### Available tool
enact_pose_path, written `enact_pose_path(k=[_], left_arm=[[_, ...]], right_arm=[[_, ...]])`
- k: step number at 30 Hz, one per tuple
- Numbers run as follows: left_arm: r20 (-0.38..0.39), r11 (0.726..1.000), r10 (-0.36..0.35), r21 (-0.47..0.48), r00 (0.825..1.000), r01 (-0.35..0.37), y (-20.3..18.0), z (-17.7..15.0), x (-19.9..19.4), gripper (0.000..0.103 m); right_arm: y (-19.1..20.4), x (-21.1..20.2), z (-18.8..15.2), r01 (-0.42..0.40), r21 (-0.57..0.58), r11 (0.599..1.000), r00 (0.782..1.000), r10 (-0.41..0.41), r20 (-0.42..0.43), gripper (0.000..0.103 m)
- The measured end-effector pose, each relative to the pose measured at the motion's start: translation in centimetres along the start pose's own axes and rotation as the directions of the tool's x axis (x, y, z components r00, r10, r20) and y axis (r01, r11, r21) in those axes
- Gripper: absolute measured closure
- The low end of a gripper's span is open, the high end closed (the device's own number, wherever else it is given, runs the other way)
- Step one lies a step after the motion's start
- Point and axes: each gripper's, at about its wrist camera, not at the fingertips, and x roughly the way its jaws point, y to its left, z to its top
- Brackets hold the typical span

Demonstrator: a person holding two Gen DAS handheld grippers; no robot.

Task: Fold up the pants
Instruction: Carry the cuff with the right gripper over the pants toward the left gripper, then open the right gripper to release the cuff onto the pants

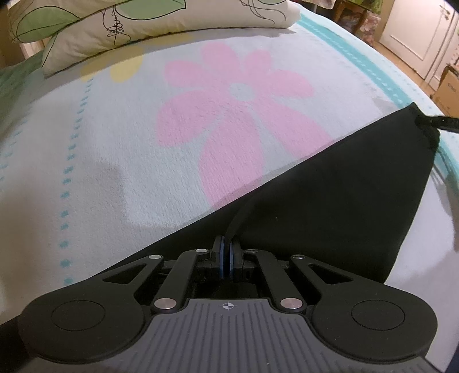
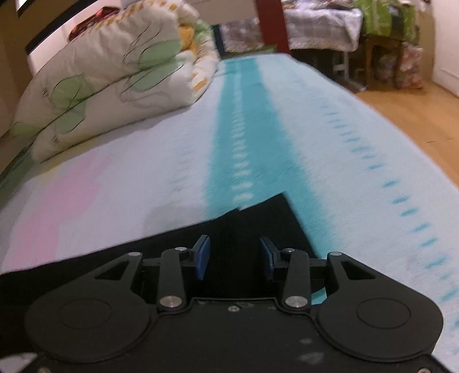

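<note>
The black pants (image 1: 330, 183) lie across the bed's pale blanket (image 1: 114, 143). My left gripper (image 1: 227, 252) is shut on a raised edge of the pants, the cloth pinched between the blue pads. In that view the other gripper's tip (image 1: 441, 122) touches the pants' far corner. My right gripper (image 2: 235, 255) is open, its blue pads apart, just above the corner of the pants (image 2: 258, 218). The right wrist view is blurred.
A folded flowered quilt (image 1: 143, 25) lies at the far side of the bed, also in the right wrist view (image 2: 114, 80). The bed's right edge drops to a wooden floor (image 2: 416, 114). A cardboard box (image 1: 449, 86) and furniture (image 2: 373, 43) stand beyond.
</note>
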Motion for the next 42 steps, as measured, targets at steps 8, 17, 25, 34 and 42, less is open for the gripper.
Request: enact_pose_path(k=[8,17,25,34,42], left_arm=[[0.080,0.999,-0.049,-0.016,0.996,0.050,-0.5,1.3,-1.7,0.100],[0.014,1.000,0.017,-0.003,1.000,-0.017,-2.0,1.9,0.9,0.088],[0.043,0.997,0.048,0.065,0.998,-0.051,-2.2,3.0,-1.9,0.067],[-0.124,0.990,-0.047,0.125,0.991,0.063,-1.9,4.0,0.4,0.066],[-0.131,0.992,-0.101,0.062,0.986,0.110,0.7,4.1,-0.2,0.066]], right_arm=[[0.6,-1.2,1.1,0.068,-0.030,0.997,0.996,-0.066,0.055,0.096],[-0.6,0.8,1.2,0.191,0.020,0.981,0.982,-0.191,-0.009,0.078],[1.2,-2.8,2.3,0.332,0.014,0.943,0.936,-0.331,0.117,0.073],[11.3,-5.5,0.3,-0.069,-0.161,0.985,0.994,0.082,0.077,0.073],[23.8,-2.0,-4.2,-0.363,-0.300,0.882,0.932,0.346,-0.108,0.073]])
